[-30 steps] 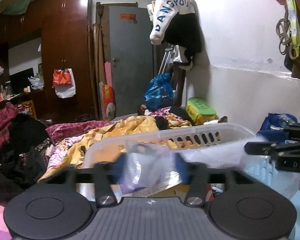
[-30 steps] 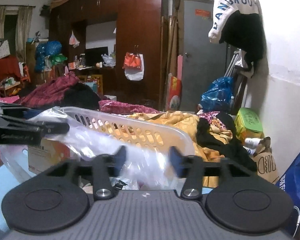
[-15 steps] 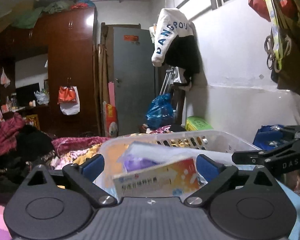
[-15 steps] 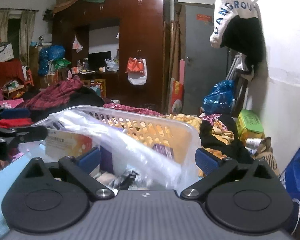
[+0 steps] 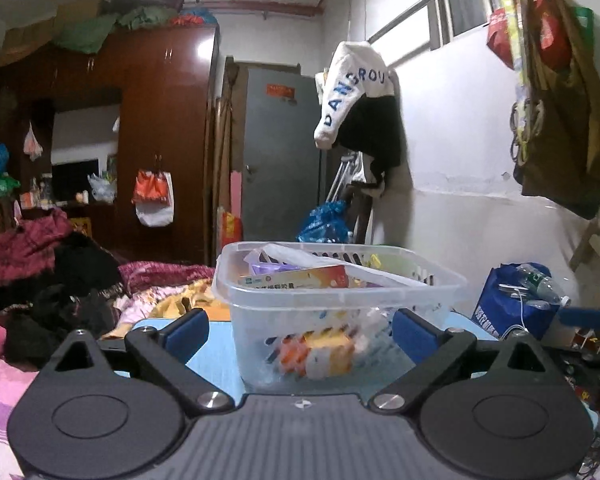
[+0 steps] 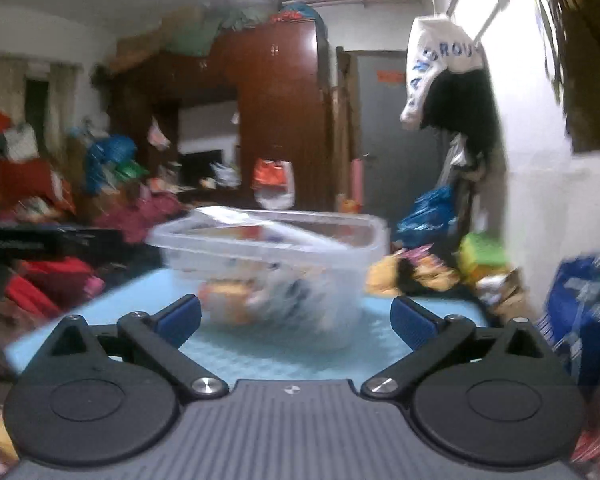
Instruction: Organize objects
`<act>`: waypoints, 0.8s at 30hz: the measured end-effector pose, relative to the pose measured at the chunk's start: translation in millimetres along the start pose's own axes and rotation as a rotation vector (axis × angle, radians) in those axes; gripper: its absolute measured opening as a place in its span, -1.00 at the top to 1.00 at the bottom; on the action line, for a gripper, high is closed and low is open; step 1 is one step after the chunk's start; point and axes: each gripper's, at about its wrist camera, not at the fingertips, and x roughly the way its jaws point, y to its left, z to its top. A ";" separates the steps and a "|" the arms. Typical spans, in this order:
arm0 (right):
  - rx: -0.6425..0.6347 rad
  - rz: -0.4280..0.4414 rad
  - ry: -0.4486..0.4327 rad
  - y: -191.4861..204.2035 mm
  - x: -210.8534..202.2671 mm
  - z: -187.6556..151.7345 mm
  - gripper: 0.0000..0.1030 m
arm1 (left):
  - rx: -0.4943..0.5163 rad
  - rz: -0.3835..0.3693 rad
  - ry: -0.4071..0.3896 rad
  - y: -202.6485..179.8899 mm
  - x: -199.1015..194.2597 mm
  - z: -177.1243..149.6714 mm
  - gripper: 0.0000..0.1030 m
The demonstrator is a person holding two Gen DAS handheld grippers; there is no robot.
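Observation:
A clear plastic basket [image 5: 260,300] [image 6: 376,236] stands on a light blue table [image 5: 216,344] [image 6: 284,352]. It holds a flat orange and white box [image 5: 296,278], a clear plastic bag [image 5: 300,256] and several small packets. My left gripper [image 5: 300,330] is open just short of the basket, with nothing between its blue pads. My right gripper [image 6: 296,320] is open too, a little back from the basket. The right wrist view is blurred by motion. The tip of the right gripper shows at the right edge of the left wrist view.
A blue bag [image 5: 512,304] with a plastic bottle [image 5: 540,280] stands right of the table against the white wall. Piled clothes [image 5: 40,280] and bedding lie to the left. A wardrobe [image 5: 160,140] and a grey door [image 5: 280,152] are far behind.
Both grippers opened, letting go of the plastic bag, and drew back from the basket. The bag and the box now lie inside the basket, which stands on the table.

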 end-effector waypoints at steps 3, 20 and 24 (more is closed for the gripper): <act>0.022 0.005 0.011 -0.4 6.2 2.6 -1.00 | 0.026 -0.008 -0.009 -9.6 -16.9 -8.5 -0.93; 0.025 -0.006 -0.002 0.6 2.5 -10.7 -1.00 | 0.076 0.010 0.053 -28.5 -16.8 -22.8 -0.93; 0.017 -0.010 0.000 5.8 1.2 -15.2 -1.00 | 0.069 0.016 0.055 -28.2 -16.0 -23.1 -0.93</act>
